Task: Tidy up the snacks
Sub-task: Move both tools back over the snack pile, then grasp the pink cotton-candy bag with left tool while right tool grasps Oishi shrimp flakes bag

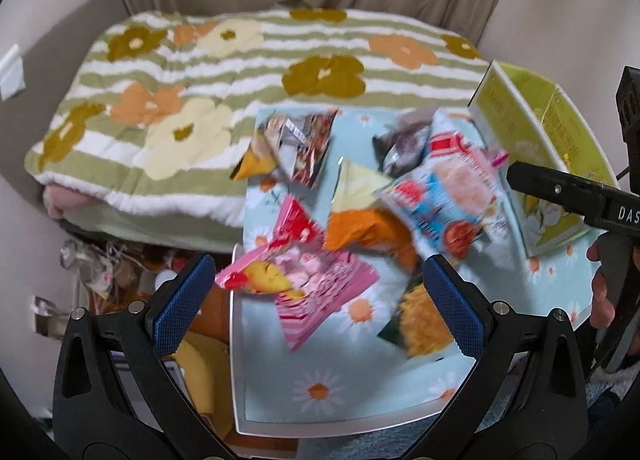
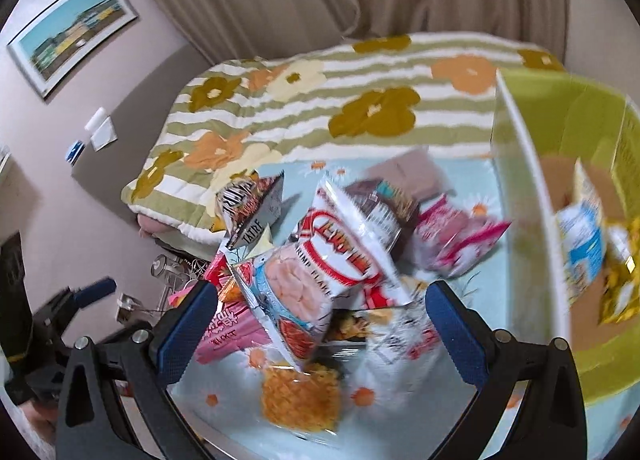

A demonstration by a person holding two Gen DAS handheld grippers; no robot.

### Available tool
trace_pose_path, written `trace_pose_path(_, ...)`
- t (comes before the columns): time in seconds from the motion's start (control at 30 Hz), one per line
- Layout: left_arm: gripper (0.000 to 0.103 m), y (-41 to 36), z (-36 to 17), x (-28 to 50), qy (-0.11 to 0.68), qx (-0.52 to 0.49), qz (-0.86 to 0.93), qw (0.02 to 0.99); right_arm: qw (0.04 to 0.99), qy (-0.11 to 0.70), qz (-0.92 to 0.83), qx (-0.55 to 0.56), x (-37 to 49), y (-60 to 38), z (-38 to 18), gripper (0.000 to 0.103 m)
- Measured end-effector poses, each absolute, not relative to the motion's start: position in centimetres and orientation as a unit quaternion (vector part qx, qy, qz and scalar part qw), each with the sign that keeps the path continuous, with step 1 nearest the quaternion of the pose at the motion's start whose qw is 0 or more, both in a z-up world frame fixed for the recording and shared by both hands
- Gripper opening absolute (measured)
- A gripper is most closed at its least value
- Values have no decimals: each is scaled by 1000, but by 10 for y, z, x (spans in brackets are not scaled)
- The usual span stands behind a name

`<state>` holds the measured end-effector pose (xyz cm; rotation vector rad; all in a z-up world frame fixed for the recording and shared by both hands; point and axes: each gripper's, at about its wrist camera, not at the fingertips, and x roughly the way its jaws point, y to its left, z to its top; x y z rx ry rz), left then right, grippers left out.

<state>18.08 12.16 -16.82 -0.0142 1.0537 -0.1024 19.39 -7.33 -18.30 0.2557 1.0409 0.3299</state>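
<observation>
Here, the scene is set out from the largest thing down.

1. A bed (image 1: 192, 100) with a striped flowered blanket is seen behind the work area, touching the far edge of the table.
2. A small table (image 1: 320, 392) covered in a pale blue daisy cloth is seen below both grippers; the snack packets are scattered over it.
3. A yellow-green box (image 2: 532, 188) is stood at the table's right end, open at the top, with a few packets (image 2: 588, 236) already lying inside.
4. A loose pile of packets is heaped between the table's middle and the box. A white-and-blue shrimp chip bag (image 2: 296, 296) lies uppermost, a pink bag (image 1: 304, 284) is at the near left, and an orange bag (image 1: 360, 228) is partly buried.
5. The packets are judged light, puffy and crinkly, with slick film that may slide between pads; the contents are probably brittle. A hold on a flat sealed edge or corner, pinched gently, is advised over a squeeze on the puffed middle.
6. The left gripper (image 1: 320, 292) is held wide open above the pink bag, with nothing in it.
7. The right gripper (image 2: 320, 324) is likewise spread wide and empty, poised over the shrimp chip bag.
</observation>
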Motion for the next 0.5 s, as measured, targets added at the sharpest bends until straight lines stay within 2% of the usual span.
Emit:
trace_pose_path(0.2,103,133,-206,193,526,0,-77,847,840,511,129,130,197,-59,-202,103)
trace_pose_path(0.5,103,104,-243,208,519,170,-143,825,837,522,115,121,204,-55,-214,103)
